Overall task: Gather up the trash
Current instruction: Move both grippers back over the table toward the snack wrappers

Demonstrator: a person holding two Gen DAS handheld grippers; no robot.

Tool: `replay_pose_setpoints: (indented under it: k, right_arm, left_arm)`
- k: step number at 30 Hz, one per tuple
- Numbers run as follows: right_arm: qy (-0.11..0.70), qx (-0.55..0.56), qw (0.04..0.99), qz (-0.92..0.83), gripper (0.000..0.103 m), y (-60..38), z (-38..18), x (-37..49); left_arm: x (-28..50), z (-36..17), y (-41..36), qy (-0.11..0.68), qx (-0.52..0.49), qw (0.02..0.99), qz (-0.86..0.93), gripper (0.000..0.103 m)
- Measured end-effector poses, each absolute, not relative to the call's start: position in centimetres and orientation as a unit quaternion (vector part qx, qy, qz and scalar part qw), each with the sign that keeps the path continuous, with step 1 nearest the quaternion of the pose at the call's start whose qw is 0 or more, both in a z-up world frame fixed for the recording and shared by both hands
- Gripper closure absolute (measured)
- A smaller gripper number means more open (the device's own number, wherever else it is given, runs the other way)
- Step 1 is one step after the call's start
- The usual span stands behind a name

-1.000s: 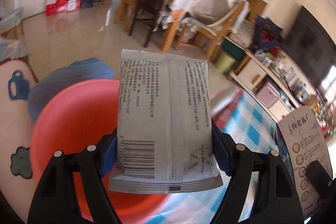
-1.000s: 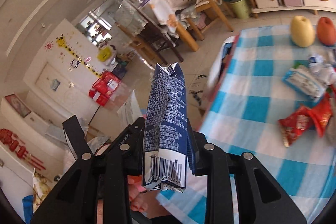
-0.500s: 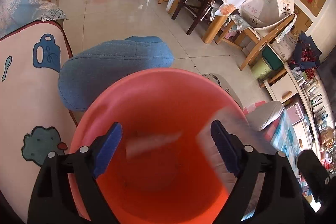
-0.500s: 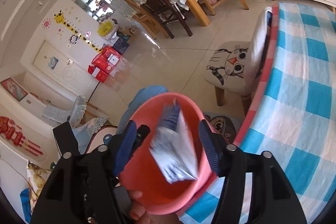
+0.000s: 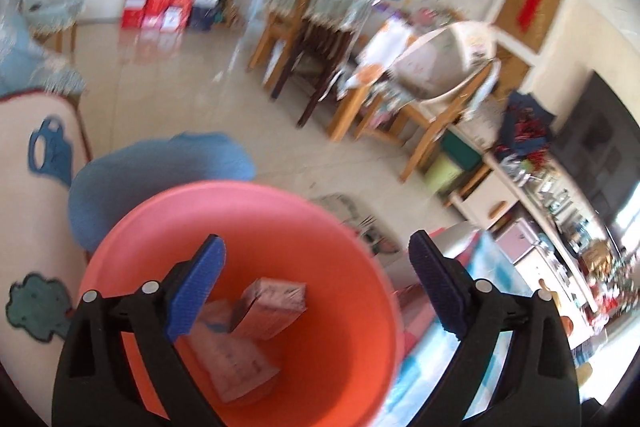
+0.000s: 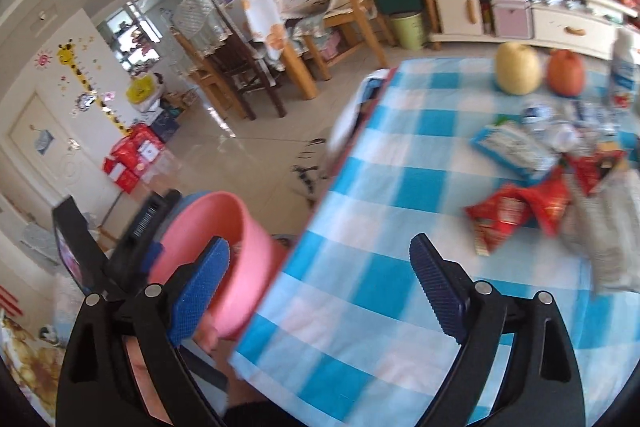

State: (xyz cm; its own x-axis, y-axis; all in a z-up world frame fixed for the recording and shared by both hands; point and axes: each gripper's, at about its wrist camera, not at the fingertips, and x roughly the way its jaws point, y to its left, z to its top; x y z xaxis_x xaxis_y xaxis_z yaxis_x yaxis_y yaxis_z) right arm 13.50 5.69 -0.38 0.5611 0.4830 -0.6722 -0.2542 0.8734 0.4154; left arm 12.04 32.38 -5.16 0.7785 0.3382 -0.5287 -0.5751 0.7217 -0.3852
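My left gripper (image 5: 316, 267) hangs over the pink bucket (image 5: 192, 223), jaws opening wide with nothing between them. Inside the bucket lie a carton (image 5: 270, 309) and a flat packet (image 5: 232, 359). My right gripper (image 6: 320, 269) is over the near edge of the blue-checked tablecloth (image 6: 360, 287), jaws opening, also with nothing between them. The pink bucket (image 6: 224, 239) sits just left of the table edge in the right wrist view. More trash lies on the cloth at the right: a red wrapper (image 6: 516, 209), a blue-and-white packet (image 6: 512, 149) and a grey packet (image 6: 612, 227).
A yellow pear (image 6: 518, 73) and an orange fruit (image 6: 566, 71) sit at the table's far side. A stool with a cat-print cushion (image 5: 364, 223) stands beyond the bucket. Wooden chairs (image 5: 304, 39) and a low cabinet (image 6: 520, 15) line the room behind. A person's hand (image 6: 208, 339) shows under the bucket.
Both grippers let go of their loads: the grey packet and the dark blue carton dropped into the bucket. The right gripper then swung right, from over the bucket to over the tablecloth.
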Motion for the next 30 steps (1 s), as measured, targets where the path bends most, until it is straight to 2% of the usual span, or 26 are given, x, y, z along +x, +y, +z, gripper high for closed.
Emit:
replay_pose_setpoints:
  k: [5,14,30]
  right_arm:
    - [0.409,0.120,0.893,0.142,0.012,0.2,0.7,10.5]
    - [0.394,0.123,0.909,0.058,0.008,-5.6,2.9,5.6]
    - [0.344,0.125,0.927,0.080,0.008,-3.8,7.8,2.7]
  left_arm:
    - [12.8,-3.9,28.7,0.188,-0.215,0.934,0.214,0.007]
    - [12.7,-2.7,22.4,0.186,-0.144,0.960,0.149,0.007]
    - [12.6,-3.0,17.9,0.193,-0.080,0.975,0.071,0.007]
